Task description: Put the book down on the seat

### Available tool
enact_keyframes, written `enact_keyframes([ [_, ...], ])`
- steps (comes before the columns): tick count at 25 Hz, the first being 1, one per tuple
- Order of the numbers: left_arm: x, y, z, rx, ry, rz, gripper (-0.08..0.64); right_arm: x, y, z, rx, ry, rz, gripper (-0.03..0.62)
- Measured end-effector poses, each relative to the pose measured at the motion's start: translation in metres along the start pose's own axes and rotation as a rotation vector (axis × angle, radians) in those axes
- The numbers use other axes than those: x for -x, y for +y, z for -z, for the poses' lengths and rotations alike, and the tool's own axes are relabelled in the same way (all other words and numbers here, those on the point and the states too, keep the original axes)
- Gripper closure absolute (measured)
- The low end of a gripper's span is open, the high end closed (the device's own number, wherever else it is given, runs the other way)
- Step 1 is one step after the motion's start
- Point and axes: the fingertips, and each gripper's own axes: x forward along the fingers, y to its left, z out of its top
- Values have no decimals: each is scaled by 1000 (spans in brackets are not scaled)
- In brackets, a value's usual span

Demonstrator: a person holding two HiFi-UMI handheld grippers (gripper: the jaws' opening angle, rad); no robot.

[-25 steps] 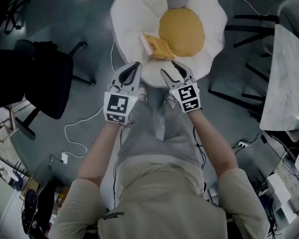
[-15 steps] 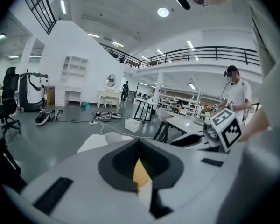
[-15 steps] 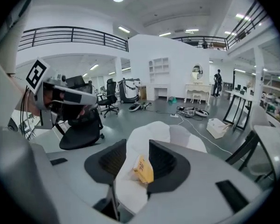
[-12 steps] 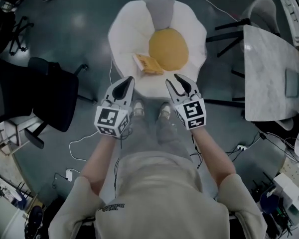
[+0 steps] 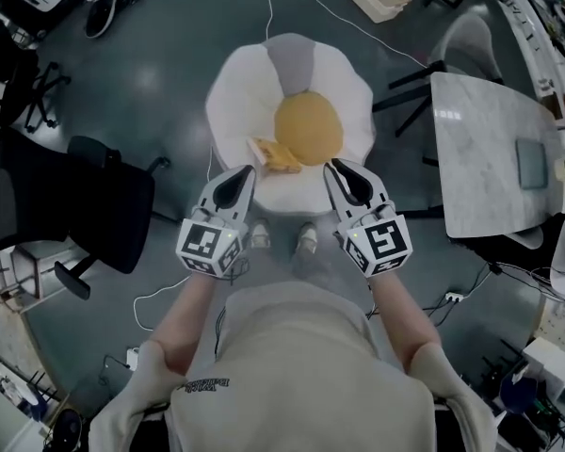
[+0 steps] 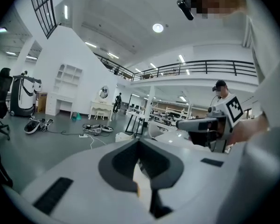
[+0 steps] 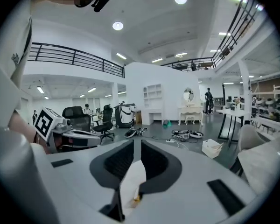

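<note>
**Yellow book on the seat, both grippers lifted clear**

Since a second ago both grippers have risen away from the white seat (image 5: pixel 240 111), which now looks smaller and lower in the head view. The book (image 5: pixel 271 153) has stayed put, lying flat against the yellow cushion (image 5: pixel 308 128), ahead of and below the left gripper (image 5: pixel 244 171) and apart from both.

The right gripper (image 5: pixel 335 166) has just been closing with nothing between its jaws, leaving only a narrow slit. The left gripper's jaws meet, empty.

Only the head view shows the book. The gripper views look level across a hall, each catching the other gripper beside it. The right gripper view also shows a white box (image 7: pixel 211 148) on the floor.

A black office chair (image 5: pixel 104 201) stands outward of the left gripper and a marble table (image 5: pixel 485 158) outward of the right. Open floor lies between them.
</note>
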Motion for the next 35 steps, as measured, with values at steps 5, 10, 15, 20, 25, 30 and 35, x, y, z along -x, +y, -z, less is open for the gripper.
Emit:
enact_keyframes([
  [5,9,-9,-46,-24,-55,10,551,19,2,-44,14,-70,-6,537],
  [10,20,-27,-83,-30,-120,55,551,35,8,-86,-24,-148,-41,549],
  [15,38,-39,-103,-62,-154,81,551,46,31,-112,54,-188,-76,577],
  [20,47,-44,-124,-91,-197,68,551,56,49,-119,60,-229,-105,583],
  [25,51,-64,-141,-174,-228,69,551,68,46,-121,53,-256,-102,583],
  [30,54,-76,-149,-199,-238,84,551,75,41,-135,53,-290,-76,583],
  [35,62,-71,-151,-105,-273,85,551,77,44,-139,92,-296,-82,583],
])
